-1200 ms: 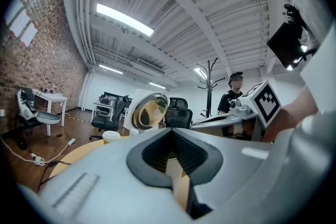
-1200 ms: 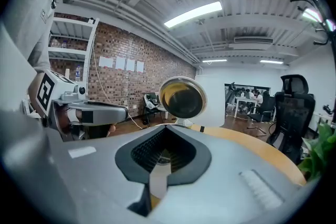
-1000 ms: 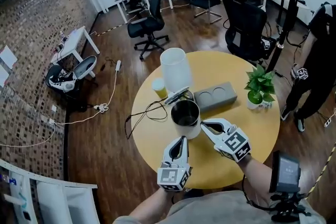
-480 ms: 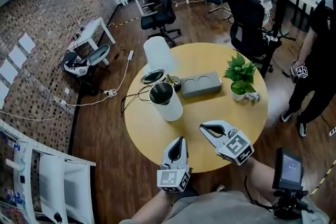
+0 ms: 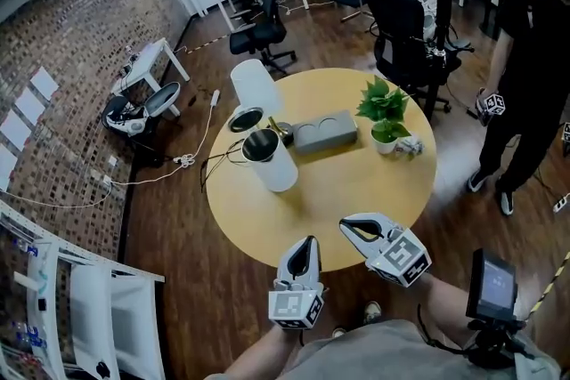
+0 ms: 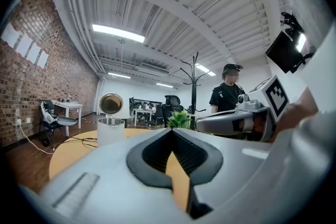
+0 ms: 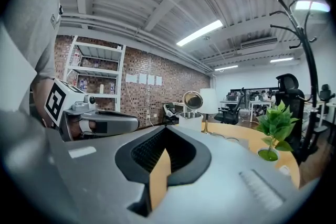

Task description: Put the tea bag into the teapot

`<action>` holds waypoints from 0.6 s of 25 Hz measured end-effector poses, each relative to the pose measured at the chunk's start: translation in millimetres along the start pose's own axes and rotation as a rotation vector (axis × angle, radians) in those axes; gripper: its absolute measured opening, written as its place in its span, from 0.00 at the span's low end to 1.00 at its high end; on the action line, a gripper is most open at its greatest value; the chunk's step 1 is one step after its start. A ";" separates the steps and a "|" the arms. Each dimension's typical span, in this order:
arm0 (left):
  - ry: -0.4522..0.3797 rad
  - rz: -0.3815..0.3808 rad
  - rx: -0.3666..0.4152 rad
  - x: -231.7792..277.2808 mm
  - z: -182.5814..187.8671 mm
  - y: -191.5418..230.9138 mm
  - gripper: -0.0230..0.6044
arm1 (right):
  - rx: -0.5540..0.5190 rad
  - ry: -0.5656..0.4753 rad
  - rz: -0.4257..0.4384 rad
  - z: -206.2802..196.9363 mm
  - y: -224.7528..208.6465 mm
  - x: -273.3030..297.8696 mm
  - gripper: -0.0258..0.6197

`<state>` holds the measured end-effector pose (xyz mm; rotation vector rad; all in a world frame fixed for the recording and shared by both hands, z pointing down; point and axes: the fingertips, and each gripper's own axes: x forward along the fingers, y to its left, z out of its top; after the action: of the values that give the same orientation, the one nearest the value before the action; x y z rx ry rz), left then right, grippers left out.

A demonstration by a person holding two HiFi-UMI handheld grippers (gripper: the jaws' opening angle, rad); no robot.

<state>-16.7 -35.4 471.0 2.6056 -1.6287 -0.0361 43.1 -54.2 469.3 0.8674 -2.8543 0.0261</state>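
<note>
The white cylindrical teapot (image 5: 270,160) stands open-topped on the left part of the round yellow table (image 5: 356,191). Its round lid (image 5: 246,118) stands propped just behind it. Both my grippers hover at the table's near edge, far from the pot. My left gripper (image 5: 308,240) is shut with nothing in it, and so is my right gripper (image 5: 345,227). A small pale crumpled thing (image 5: 408,147) lies by the plant pot; I cannot tell whether it is the tea bag. The teapot (image 6: 111,130) shows at left in the left gripper view, beyond the shut left gripper (image 6: 170,132). The teapot (image 7: 190,121) shows beyond the shut right gripper (image 7: 165,129).
A white lamp (image 5: 253,84), a grey two-hole tray (image 5: 324,132) and a potted plant (image 5: 383,107) stand at the table's back. Black cables (image 5: 223,165) trail off the left edge. A person in black (image 5: 525,40) stands at right, with office chairs (image 5: 396,22) behind the table.
The head view has drawn back from the table. The teapot, close to both grippers a second ago, now stands far ahead. Both grippers stay shut, now at the near edge.
</note>
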 end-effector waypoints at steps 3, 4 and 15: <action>-0.001 -0.024 -0.011 -21.2 -2.4 -7.1 0.04 | 0.006 0.014 -0.033 -6.3 21.5 -13.8 0.04; 0.000 -0.035 -0.018 -28.7 -2.6 -10.1 0.04 | 0.008 0.020 -0.048 -8.2 28.6 -18.9 0.04; 0.027 -0.111 -0.047 -124.4 -13.0 -42.4 0.04 | 0.045 0.070 -0.104 -25.8 126.8 -70.1 0.04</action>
<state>-32.5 95.4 478.9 2.6462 -1.4551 -0.0445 34.0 91.5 487.6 1.0018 -2.7499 0.1063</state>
